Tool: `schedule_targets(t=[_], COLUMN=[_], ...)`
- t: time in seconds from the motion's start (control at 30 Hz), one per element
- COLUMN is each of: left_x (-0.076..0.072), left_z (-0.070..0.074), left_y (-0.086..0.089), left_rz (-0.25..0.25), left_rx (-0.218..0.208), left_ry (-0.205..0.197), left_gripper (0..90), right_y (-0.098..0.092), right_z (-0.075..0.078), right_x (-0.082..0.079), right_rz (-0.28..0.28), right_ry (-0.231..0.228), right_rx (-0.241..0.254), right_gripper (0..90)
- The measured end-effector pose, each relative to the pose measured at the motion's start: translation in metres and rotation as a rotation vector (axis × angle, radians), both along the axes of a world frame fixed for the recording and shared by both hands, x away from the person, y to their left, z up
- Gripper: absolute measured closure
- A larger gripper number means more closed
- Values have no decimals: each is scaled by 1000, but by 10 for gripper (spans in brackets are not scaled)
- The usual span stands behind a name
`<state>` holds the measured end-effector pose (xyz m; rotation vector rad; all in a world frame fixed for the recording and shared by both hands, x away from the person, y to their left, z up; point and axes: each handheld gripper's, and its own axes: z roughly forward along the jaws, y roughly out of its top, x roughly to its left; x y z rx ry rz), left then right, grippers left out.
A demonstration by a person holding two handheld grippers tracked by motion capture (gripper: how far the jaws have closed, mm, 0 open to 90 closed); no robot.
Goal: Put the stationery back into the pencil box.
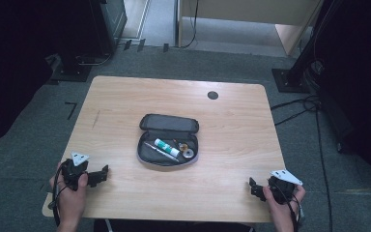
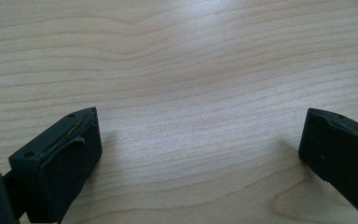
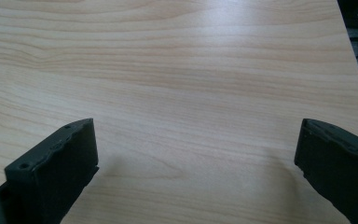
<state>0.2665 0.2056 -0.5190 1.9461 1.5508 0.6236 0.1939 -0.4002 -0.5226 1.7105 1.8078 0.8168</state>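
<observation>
**Both tools spread, pouch open mid-surface**

Grey zip pouch point(image 1: 168, 140) lies at the middle of the wooden surface point(image 1: 125, 96), lid flap folded back toward the far edge. Inside: a white tube w/ green band point(image 1: 166, 147), a slim pen-like item point(image 1: 160, 152) just beside it on the near side, a small round metal piece point(image 1: 188, 153) to the right, plus an orange-brown bit point(image 1: 183, 145) too small to tell.

Left tool point(image 1: 101, 175) sits near the near-left corner, held in the person's left hand point(image 1: 70, 191), jaws pointing toward the pouch. Well apart from it. In the left gripper view its jaws stand wide apart w/ bare wood btwn them, nothing pinched.

Right tool point(image 1: 255, 187) is by the near-right corner, in the right hand point(image 1: 282, 200), jaws pointing inward along the near edge. Also well apart from the pouch. Right gripper view: jaws spread wide, bare wood btwn, nothing gripped.

Small dark round cap point(image 1: 213, 95) sits in the surface near the far edge, right of centre.
</observation>
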Motion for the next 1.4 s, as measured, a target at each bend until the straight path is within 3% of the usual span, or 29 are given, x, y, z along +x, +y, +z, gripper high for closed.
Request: schedule_targets(t=[0.2,1.0,1.4], left_x=[0,0,0], left_z=[0,0,0], left_y=[0,0,0], left_rz=[0,0,0], left_rx=[-1,0,0], left_ry=[0,0,0], left_gripper=[0,0,0], right_y=[-4,-3,-3], right_z=[-4,-4,-4], right_x=[-2,-1,-2], right_rz=[-2,67,68], right_ry=[18,23,24], right_rx=[-28,-12,-9], right_gripper=[0,3,3])
